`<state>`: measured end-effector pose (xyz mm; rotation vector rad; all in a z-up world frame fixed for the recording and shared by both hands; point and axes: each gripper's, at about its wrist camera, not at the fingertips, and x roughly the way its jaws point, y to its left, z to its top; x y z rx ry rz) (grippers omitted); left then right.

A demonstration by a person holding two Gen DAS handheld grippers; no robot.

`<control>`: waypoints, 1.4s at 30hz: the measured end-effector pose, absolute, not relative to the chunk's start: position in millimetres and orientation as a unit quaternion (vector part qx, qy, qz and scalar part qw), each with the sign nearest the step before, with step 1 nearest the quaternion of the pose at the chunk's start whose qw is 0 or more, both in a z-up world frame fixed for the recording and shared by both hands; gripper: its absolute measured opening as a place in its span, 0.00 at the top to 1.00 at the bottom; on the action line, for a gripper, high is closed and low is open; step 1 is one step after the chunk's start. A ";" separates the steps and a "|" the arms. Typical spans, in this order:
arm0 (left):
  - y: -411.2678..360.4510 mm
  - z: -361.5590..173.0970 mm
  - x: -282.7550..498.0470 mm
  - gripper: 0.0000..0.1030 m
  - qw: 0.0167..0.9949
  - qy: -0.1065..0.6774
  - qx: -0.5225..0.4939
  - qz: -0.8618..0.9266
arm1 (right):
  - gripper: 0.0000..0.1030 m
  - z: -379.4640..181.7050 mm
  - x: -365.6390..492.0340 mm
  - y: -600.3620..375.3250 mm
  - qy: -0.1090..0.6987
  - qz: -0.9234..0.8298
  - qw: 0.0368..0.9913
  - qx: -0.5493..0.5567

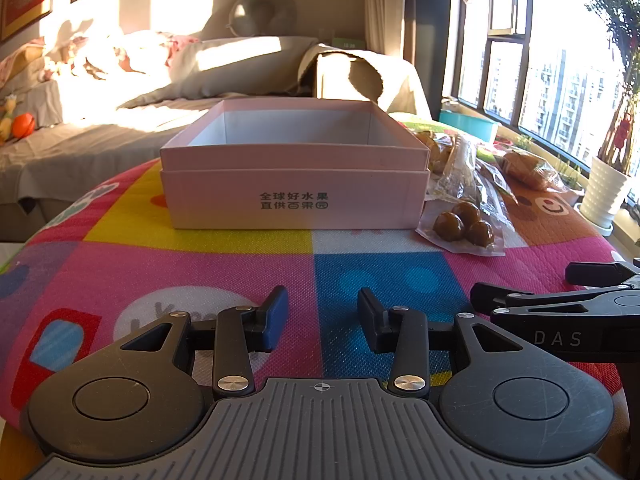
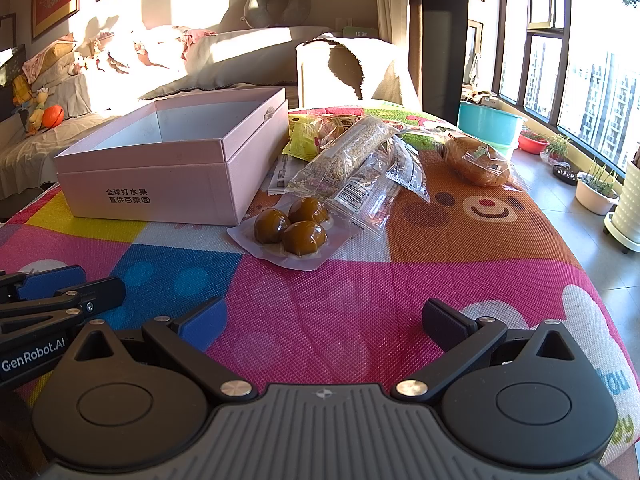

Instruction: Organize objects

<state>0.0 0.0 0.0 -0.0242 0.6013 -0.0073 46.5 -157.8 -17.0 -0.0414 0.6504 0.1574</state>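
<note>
An open pink box [image 1: 294,194] [image 2: 160,184] stands on the colourful mat [image 1: 240,264] [image 2: 360,288]. To its right lie wrapped snacks: a packet of three brown balls [image 2: 294,228] [image 1: 464,224], a long grain bar [image 2: 348,152], a yellow packet [image 2: 302,138] and a wrapped bun [image 2: 478,160] [image 1: 528,166]. My left gripper [image 1: 322,318] is open and empty, in front of the box. My right gripper [image 2: 324,326] is wide open and empty, short of the brown balls. The right gripper shows at the right of the left wrist view [image 1: 568,300]; the left gripper shows at the left of the right wrist view [image 2: 60,288].
A sofa with blankets [image 1: 160,80] stands behind the table. A covered chair [image 2: 352,72] is at the back. A teal basin [image 2: 488,122], plant pots [image 2: 598,194] and a window [image 1: 560,80] are on the right. The mat's edge curves down at right.
</note>
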 end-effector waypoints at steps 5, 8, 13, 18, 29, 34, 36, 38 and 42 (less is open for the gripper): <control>0.0 0.0 0.0 0.58 0.955 0.296 -0.012 -0.004 | 0.00 -17.1 46.9 -157.9 0.319 0.077 0.944 -0.020; -0.1 0.0 0.0 0.58 0.955 0.296 -0.012 -0.004 | 0.00 -17.0 46.9 -157.9 0.319 0.077 0.944 -0.020; 0.0 0.0 0.0 0.58 0.955 0.296 -0.012 -0.004 | 0.00 -17.0 46.9 -157.9 0.319 0.077 0.944 -0.020; 0.0 0.0 0.0 0.58 0.955 0.296 -0.012 -0.004 | 0.00 -17.0 46.9 -157.8 0.319 0.077 0.944 -0.020; 0.0 0.0 0.0 0.58 0.955 0.296 -0.013 -0.004 | 0.00 -17.4 47.0 -157.0 0.319 0.077 0.944 -0.020; 0.1 0.0 0.0 0.58 0.955 0.296 -0.012 -0.004 | 0.00 -17.7 47.3 -156.6 0.319 0.077 0.944 -0.020; 0.1 0.0 0.0 0.58 0.955 0.296 -0.014 -0.004 | 0.00 -17.9 47.4 -156.1 0.319 0.075 0.944 -0.020; 0.3 0.1 0.0 0.58 0.955 0.296 -0.016 -0.005 | 0.00 -18.0 47.5 -156.1 0.319 0.075 0.945 -0.019; 1.5 -0.3 0.3 0.58 0.955 0.296 -0.020 -0.006 | 0.00 -17.9 47.8 -156.1 0.319 0.075 0.945 -0.019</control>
